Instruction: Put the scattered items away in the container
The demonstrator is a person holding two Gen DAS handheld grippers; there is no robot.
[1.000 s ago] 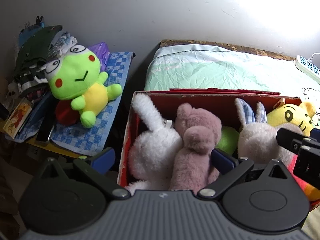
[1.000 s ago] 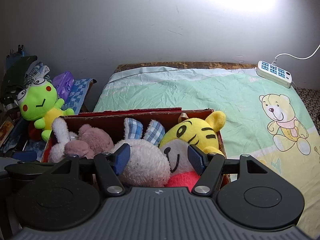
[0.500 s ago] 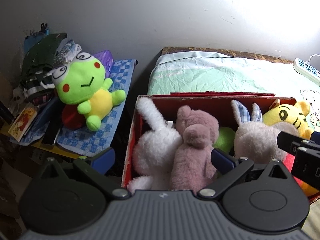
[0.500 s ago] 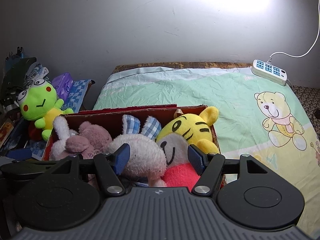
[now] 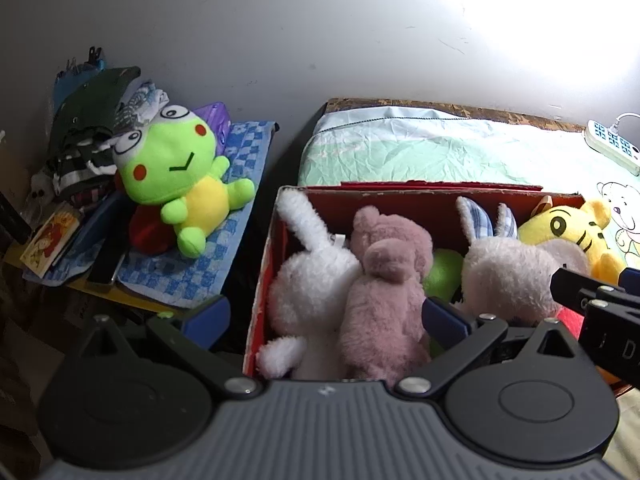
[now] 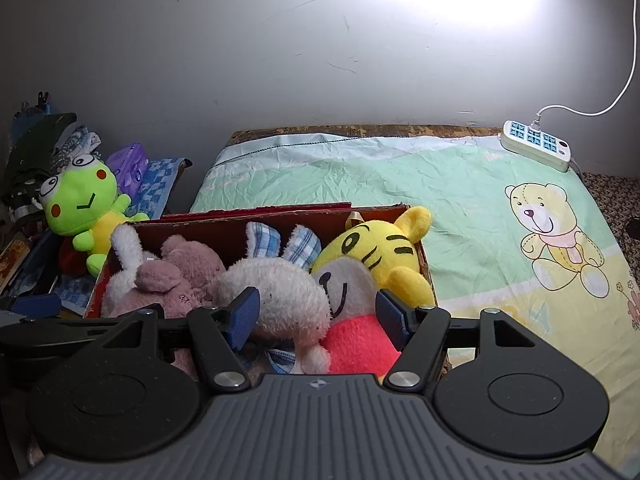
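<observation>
A red cardboard box (image 5: 400, 196) (image 6: 224, 226) on the bed holds several plush toys: a white bunny (image 5: 312, 284), a mauve bear (image 5: 384, 280) (image 6: 180, 276), a plaid-eared bunny (image 5: 508, 272) (image 6: 276, 296) and a yellow tiger (image 5: 576, 232) (image 6: 384, 252). A green frog plush (image 5: 180, 176) (image 6: 84, 204) lies outside on a checked cloth to the left. My left gripper (image 5: 324, 318) hangs open above the box's left end, nothing gripped. My right gripper (image 6: 318, 314) stands open over the plaid-eared bunny and tiger, its pads clear of them; its frame shows in the left wrist view (image 5: 592, 300).
A green sheet with a bear print (image 6: 556, 236) covers the bed (image 6: 400, 172). A white power strip (image 6: 534, 146) lies at the far right by the wall. Piled clothes (image 5: 92, 136), a purple pack (image 6: 130, 162) and a booklet (image 5: 50, 240) crowd the side table on the left.
Both views have drifted slightly, so the box and frog sit a little lower and further right in the left wrist view. The toys lie as before and both grippers stay open.
</observation>
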